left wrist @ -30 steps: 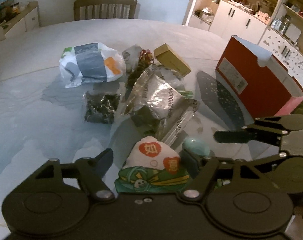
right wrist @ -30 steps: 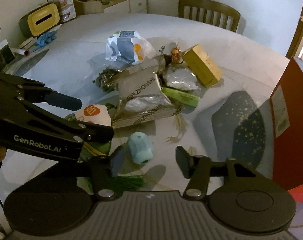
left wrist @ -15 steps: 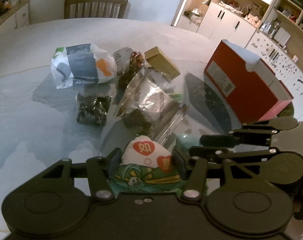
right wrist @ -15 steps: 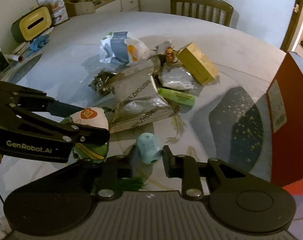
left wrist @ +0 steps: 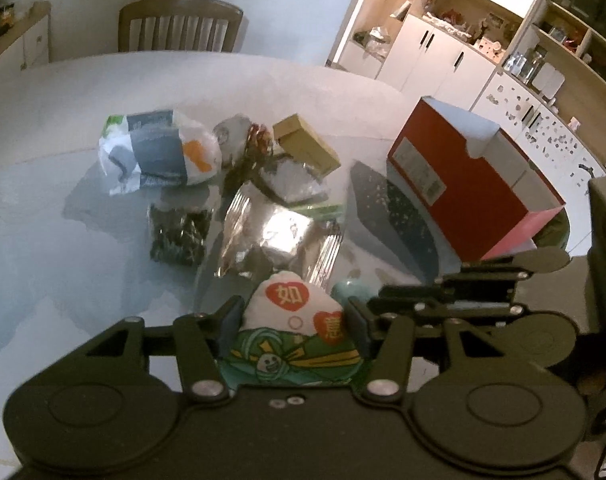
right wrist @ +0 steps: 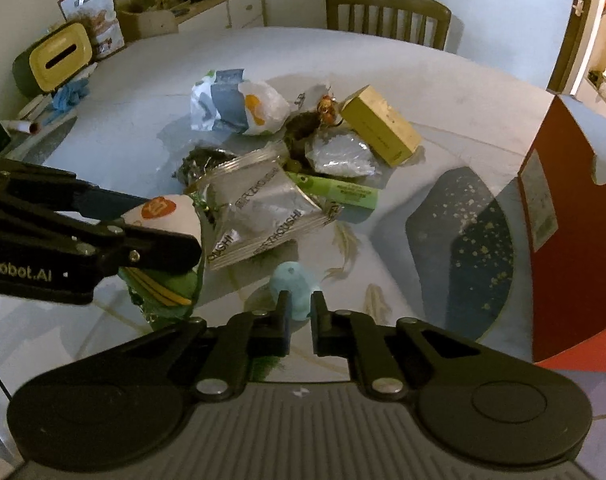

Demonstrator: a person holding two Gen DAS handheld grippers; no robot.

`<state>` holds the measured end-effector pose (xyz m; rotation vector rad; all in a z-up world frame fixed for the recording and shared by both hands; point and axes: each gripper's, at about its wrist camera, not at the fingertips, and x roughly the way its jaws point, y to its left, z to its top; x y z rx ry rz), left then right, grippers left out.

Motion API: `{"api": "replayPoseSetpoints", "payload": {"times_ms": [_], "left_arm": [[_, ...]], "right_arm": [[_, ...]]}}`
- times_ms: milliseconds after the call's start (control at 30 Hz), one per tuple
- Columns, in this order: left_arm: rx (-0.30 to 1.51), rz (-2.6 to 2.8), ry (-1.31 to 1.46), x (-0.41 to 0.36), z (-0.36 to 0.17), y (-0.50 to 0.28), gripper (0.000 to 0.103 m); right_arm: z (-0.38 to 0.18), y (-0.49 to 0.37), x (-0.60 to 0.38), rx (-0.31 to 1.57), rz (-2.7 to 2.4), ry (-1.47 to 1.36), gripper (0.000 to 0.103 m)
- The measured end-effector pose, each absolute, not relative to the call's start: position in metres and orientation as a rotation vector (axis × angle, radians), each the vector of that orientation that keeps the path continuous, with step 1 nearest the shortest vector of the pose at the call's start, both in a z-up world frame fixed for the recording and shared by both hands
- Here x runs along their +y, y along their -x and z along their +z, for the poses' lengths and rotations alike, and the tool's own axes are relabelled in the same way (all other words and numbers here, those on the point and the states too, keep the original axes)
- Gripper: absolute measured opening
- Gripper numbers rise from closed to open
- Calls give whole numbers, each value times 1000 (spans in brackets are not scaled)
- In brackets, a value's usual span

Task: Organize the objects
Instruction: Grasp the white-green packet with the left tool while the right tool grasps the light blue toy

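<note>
My left gripper [left wrist: 293,316] is shut on a white and green plush pouch [left wrist: 291,320] with red patches; the pouch also shows in the right wrist view [right wrist: 163,220], held by the left gripper [right wrist: 159,236] above the table. My right gripper [right wrist: 301,304] is shut on a small light-blue soft toy [right wrist: 295,284], whose top peeks out beside the pouch in the left wrist view [left wrist: 349,290]. A pile of objects lies on the round table: a silver foil bag [right wrist: 263,204], a white-blue plastic bag [right wrist: 239,104], a yellow box [right wrist: 379,124] and a green tube [right wrist: 339,190].
An open red box [left wrist: 471,176] stands at the table's right side, also seen in the right wrist view [right wrist: 571,220]. A dark speckled mat [right wrist: 463,240] lies in front of it. A chair [right wrist: 387,16] stands behind the table. A yellow tissue box [right wrist: 59,56] sits far left.
Both grippers have closed: the left on the plush pouch, the right on the blue toy. Both have lifted a little, with the table pile now farther below.
</note>
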<state>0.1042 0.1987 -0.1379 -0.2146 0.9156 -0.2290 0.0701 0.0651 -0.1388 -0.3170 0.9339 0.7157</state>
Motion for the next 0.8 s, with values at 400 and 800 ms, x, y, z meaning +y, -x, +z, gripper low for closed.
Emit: {"api": "replayPoseSetpoints", "payload": {"times_ms": [400,800], "left_arm": [[919,-234,196,204,-138,-99,54],[908,-222,216,212,-134,-89,54]], "right_arm": [[-145,-76,71,881,705,348,63],[-161,-77,76,919,720,416,52]]}}
